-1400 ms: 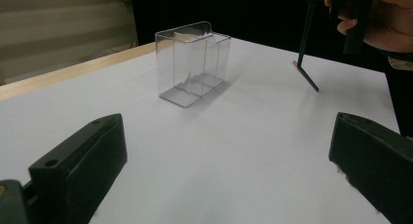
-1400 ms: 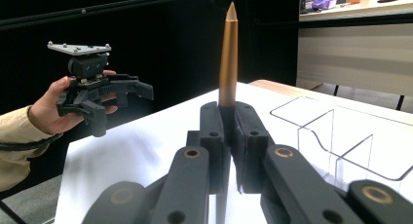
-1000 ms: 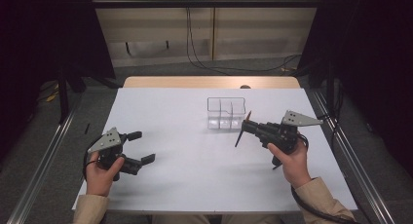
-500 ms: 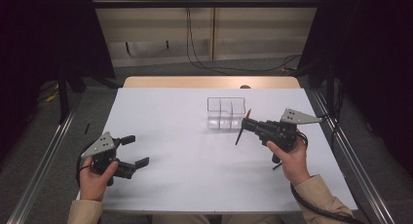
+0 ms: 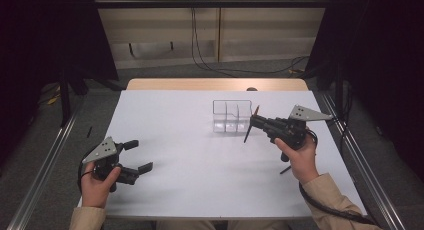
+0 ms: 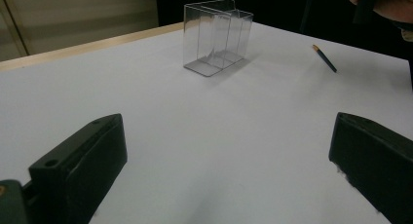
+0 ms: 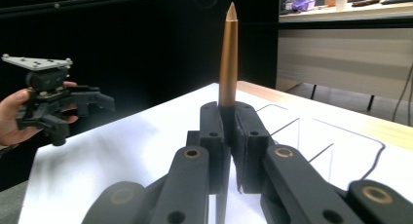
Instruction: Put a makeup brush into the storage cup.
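Observation:
A clear plastic box [image 5: 231,115] with several compartments stands on the white table [image 5: 190,125], right of its middle. My right gripper [image 5: 255,123] hovers just right of the box and is shut on a brown pencil [image 5: 251,124]. In the right gripper view that pencil [image 7: 227,53] stands point-up between the closed pads [image 7: 243,136] of the right gripper [image 7: 229,118], with the box [image 7: 331,136] just behind it. A second, dark pencil [image 5: 286,169] lies on the table by the right hand. My left gripper [image 5: 140,155] is open and holds nothing near the front left. From the left gripper [image 6: 229,136], the box [image 6: 216,36] and the dark pencil [image 6: 325,58] lie far ahead.
A wooden strip [image 5: 215,84] runs along the table's far edge. Metal rails [image 5: 350,150] flank the table on both sides. In the right gripper view the left gripper [image 7: 92,104] is seen held in a hand at the far left.
The left hand with its open gripper has shifted slightly left and toward the front edge. The right gripper and its pencil have stayed in place.

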A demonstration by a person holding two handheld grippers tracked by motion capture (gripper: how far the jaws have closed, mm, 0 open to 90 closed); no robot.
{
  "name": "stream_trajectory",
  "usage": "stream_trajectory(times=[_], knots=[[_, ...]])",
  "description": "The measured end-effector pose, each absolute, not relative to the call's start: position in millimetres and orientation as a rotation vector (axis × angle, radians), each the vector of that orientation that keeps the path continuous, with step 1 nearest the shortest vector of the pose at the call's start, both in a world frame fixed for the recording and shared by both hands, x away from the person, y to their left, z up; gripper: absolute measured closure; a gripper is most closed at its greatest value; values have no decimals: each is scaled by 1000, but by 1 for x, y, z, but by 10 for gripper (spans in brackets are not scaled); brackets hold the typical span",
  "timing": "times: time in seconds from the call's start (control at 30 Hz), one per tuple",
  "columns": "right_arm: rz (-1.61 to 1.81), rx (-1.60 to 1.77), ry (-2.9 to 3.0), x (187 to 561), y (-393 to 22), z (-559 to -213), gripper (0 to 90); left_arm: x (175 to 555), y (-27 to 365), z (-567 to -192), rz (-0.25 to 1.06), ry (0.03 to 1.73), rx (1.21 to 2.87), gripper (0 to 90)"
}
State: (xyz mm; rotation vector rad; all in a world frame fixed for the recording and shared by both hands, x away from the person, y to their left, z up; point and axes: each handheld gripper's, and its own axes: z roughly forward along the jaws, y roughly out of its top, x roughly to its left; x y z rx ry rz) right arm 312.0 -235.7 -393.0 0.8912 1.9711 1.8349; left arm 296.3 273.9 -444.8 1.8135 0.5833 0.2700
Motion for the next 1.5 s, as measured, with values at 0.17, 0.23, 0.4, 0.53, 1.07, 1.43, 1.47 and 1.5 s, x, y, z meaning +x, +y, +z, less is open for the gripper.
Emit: stream_trajectory(times=[0.17,0.23,0.4,0.53,1.07,1.43,1.47,1.5], knots=[[1808,911,1974,320,-236,-392,836,297,275,-445,272,585,1809,4],[1800,911,1975,322,-235,-392,837,297,275,-444,275,584,1806,4],[1779,914,1977,328,-233,-390,837,297,274,-445,268,583,1802,4],[1779,919,1969,332,-232,-387,837,297,273,-445,267,583,1806,4],[1730,928,1957,350,-232,-380,836,296,272,-444,268,576,1806,4],[1690,938,1953,363,-228,-378,836,296,272,-445,269,576,1808,4],[1685,941,1951,364,-228,-378,837,296,272,-445,270,574,1808,4],[1683,943,1949,365,-229,-377,836,296,272,-445,270,574,1807,4]])
